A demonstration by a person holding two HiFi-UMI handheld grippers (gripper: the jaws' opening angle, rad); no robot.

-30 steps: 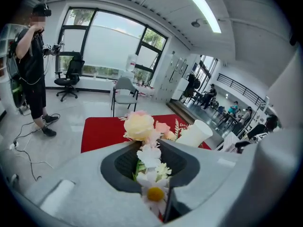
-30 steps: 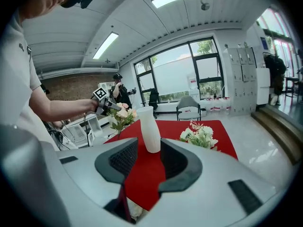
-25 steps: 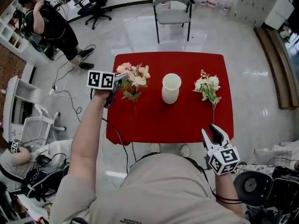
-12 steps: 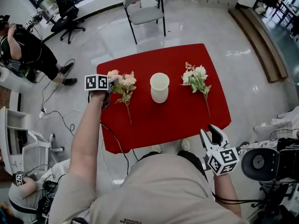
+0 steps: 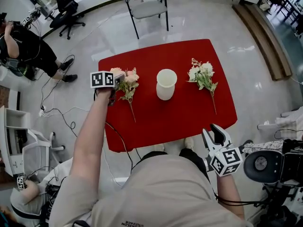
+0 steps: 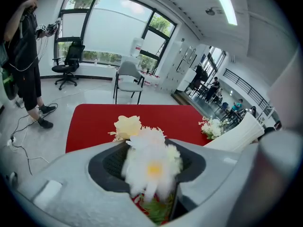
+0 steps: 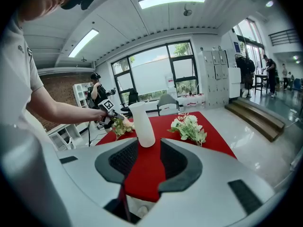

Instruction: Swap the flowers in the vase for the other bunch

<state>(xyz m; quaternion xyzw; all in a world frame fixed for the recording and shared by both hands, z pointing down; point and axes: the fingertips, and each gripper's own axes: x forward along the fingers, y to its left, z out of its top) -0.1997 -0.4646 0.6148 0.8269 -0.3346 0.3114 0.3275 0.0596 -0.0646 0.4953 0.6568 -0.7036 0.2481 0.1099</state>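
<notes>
One red table (image 5: 189, 112) stands in the middle of the floor, and one white vase (image 5: 165, 84) stands upright near its centre with nothing in it. There are two bunches of flowers, both lying flat on the red top and well apart from each other. The pink bunch (image 5: 127, 82) lies left of the vase, its blooms toward the far side and its stem pointing near. The white bunch (image 5: 202, 77) lies right of the vase the same way round. Neither bunch touches the vase. There are two grippers.

At the far left of the room one person (image 5: 28, 44) stands on the floor. Two chairs stand beyond the table: a black office chair (image 5: 64, 6) at the far left and a grey chair (image 5: 147, 4) just past the far edge.

The left arm (image 5: 90, 141) is stretched out straight over the left edge of the table. The left gripper (image 5: 118, 77) slopes down onto the blooms of the pink bunch. Its jaws have just been opening, with a pale bloom in the gap between them. The grip is released, with dark pad showing beside the bloom.

The right gripper (image 5: 214, 132) is held close to the person's body, off the near right corner of the table, pointing toward the far side. Its jaws stand apart with nothing between them.
</notes>
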